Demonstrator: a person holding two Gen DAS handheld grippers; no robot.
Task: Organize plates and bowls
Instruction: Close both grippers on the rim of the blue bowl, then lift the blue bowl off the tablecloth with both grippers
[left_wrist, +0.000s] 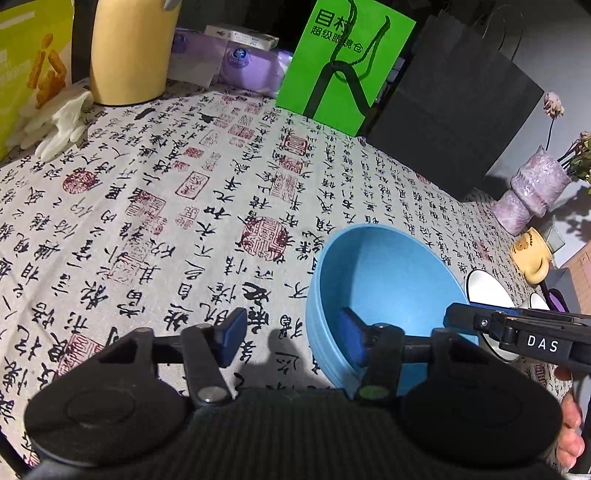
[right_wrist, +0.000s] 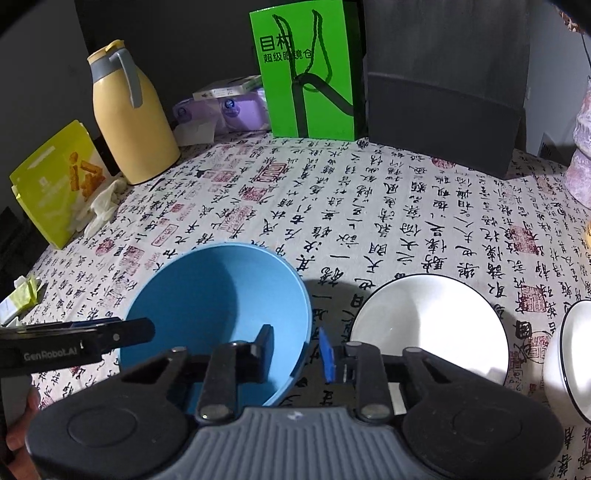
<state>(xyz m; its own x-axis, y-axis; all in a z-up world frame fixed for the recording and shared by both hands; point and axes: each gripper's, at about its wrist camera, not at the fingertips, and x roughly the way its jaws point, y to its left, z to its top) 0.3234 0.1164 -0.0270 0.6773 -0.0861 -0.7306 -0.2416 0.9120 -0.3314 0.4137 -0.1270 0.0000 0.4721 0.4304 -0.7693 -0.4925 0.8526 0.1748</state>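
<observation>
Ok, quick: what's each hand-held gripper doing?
Left hand-held gripper: open, astride the bowl rim, not pinching.
Right hand-held gripper: open, astride the same rim, not pinching.

Near the table's (right_wrist: 369, 206) front edge we see the bowl (right_wrist: 207, 295) left of the plate (right_wrist: 436, 325), bags (right_wrist: 306, 74) along the back edge.

A plain blue bowl (right_wrist: 218, 314), empty and upright, stands on the tabletop (right_wrist: 332, 206) near its front edge. Just to its right, apart from it, lies a shallow white dish (right_wrist: 432, 325) with a thin dark rim. Further right, a second white dark-rimmed bowl (right_wrist: 569, 354) is cut off by the frame.
</observation>
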